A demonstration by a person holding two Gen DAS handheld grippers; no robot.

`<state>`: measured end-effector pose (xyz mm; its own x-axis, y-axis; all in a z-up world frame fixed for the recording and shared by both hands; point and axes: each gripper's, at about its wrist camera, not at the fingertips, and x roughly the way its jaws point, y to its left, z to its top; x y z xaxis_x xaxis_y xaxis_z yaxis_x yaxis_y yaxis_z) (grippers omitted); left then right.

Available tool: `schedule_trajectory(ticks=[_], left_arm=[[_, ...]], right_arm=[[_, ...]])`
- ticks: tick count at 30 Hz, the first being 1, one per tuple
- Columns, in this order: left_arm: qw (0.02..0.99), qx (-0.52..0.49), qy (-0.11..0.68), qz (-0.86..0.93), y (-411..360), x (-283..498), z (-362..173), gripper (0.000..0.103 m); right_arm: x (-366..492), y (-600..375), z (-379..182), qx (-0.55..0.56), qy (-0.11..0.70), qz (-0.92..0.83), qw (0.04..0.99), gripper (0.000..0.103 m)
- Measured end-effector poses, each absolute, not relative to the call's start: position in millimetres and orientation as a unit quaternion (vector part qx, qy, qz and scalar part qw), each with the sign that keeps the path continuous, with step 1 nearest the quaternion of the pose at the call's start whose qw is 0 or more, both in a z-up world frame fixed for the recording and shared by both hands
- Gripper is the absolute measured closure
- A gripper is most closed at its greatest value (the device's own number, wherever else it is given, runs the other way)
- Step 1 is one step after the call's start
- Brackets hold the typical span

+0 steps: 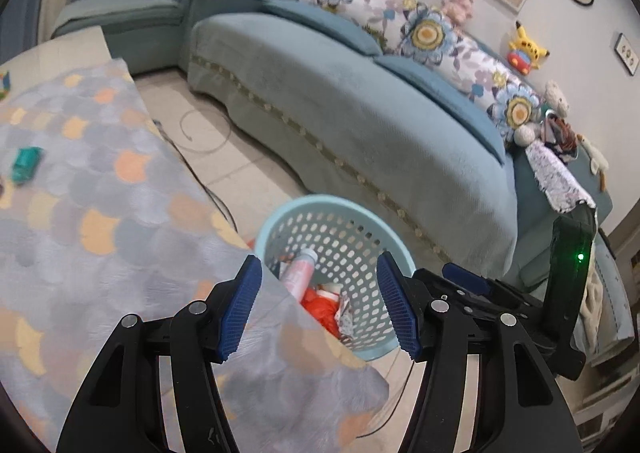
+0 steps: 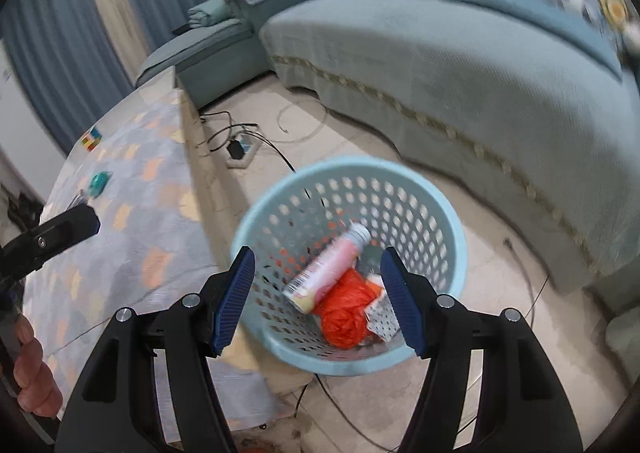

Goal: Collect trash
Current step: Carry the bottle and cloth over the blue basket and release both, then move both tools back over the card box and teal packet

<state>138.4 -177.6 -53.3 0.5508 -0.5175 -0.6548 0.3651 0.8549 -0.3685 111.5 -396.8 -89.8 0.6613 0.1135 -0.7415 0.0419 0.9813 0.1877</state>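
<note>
A light blue perforated trash basket stands on the floor beside the table; it also shows in the left wrist view. Inside lie a pink tube, crumpled orange plastic and a foil blister pack. My right gripper is open and empty above the basket. My left gripper is open and empty over the table's corner by the basket. A teal wrapper lies on the tablecloth, also in the right wrist view.
The table has a grey and orange scale-pattern cloth. A teal sofa with cushions and plush toys runs behind. Cables and a power strip lie on the tiled floor. A colourful cube sits far on the table.
</note>
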Motion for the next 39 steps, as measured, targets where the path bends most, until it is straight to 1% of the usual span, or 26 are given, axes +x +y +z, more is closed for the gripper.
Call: schedule_trajectory(ticks=[5, 9, 13, 18, 20, 21, 24, 26, 27, 29, 30, 31, 32, 34, 35, 36, 39], left_arm=[[0.890, -0.102, 0.375, -0.239, -137.7, 121.0, -24.4, 0.045], [0.902, -0.105, 0.358, -0.219, -91.4, 104.5, -3.8, 0.045], [0.912, -0.109, 0.355, -0.171, -39.1, 90.2, 2.6, 0.045], [0.918, -0.149, 0.353, -0.104, 38.2, 81.2, -3.6, 0.045], [0.916, -0.172, 0.355, -0.074, 71.4, 83.7, -12.8, 0.045], [0.915, -0.180, 0.356, -0.064, 81.8, 85.7, -16.4, 0.044], [0.911, -0.202, 0.359, -0.026, 117.0, 101.6, -30.5, 0.044], [0.914, -0.190, 0.360, -0.003, 133.2, 119.6, -36.8, 0.044], [0.915, -0.180, 0.362, 0.007, 140.7, 128.7, -39.7, 0.043], [0.916, -0.175, 0.360, 0.014, 154.0, 140.2, -44.9, 0.031], [0.918, -0.172, 0.356, 0.017, 160.4, 150.1, -47.0, 0.029], [0.920, -0.166, 0.354, 0.020, 165.6, 161.0, -49.5, 0.029], [0.920, -0.163, 0.355, 0.021, 168.4, 168.9, -51.7, 0.029], [0.920, -0.156, 0.359, 0.025, 174.5, 191.3, -59.4, 0.029], [0.920, -0.150, 0.361, 0.025, 175.7, 200.1, -63.2, 0.029], [0.919, -0.142, 0.367, 0.024, 176.2, 213.5, -69.3, 0.029], [0.915, -0.132, 0.380, 0.010, 180.4, 239.2, -86.0, 0.029]], right_arm=[[104.3, -328.9, -50.5, 0.010, 0.387, 0.046, 0.921, 0.041], [105.7, -279.0, -31.6, -0.014, 0.380, 0.080, 0.921, 0.040], [111.1, -232.5, -20.6, -0.035, 0.374, 0.110, 0.920, 0.039], [130.4, -177.0, -13.6, -0.038, 0.369, 0.159, 0.915, 0.039], [140.6, -156.0, -14.3, -0.041, 0.372, 0.179, 0.910, 0.033], [147.1, -144.0, -15.5, -0.044, 0.372, 0.190, 0.907, 0.032], [168.4, -110.8, -22.6, -0.060, 0.370, 0.208, 0.903, 0.031], [182.5, -91.8, -29.0, -0.069, 0.365, 0.213, 0.904, 0.031], [186.0, -86.3, -31.3, -0.072, 0.361, 0.213, 0.905, 0.031], [200.2, -71.5, -37.9, -0.071, 0.357, 0.220, 0.905, 0.031], [207.2, -63.6, -41.1, -0.067, 0.356, 0.224, 0.905, 0.031], [213.4, -61.0, -44.5, -0.064, 0.356, 0.225, 0.905, 0.032], [222.9, -53.1, -49.9, -0.058, 0.359, 0.227, 0.903, 0.037], [238.3, -41.7, -60.1, -0.050, 0.371, 0.234, 0.897, 0.043], [246.6, -34.4, -66.9, -0.045, 0.377, 0.238, 0.894, 0.049], [253.5, -29.0, -72.3, -0.042, 0.383, 0.240, 0.891, 0.052], [278.6, -13.7, -93.0, -0.020, 0.410, 0.242, 0.879, 0.053]])
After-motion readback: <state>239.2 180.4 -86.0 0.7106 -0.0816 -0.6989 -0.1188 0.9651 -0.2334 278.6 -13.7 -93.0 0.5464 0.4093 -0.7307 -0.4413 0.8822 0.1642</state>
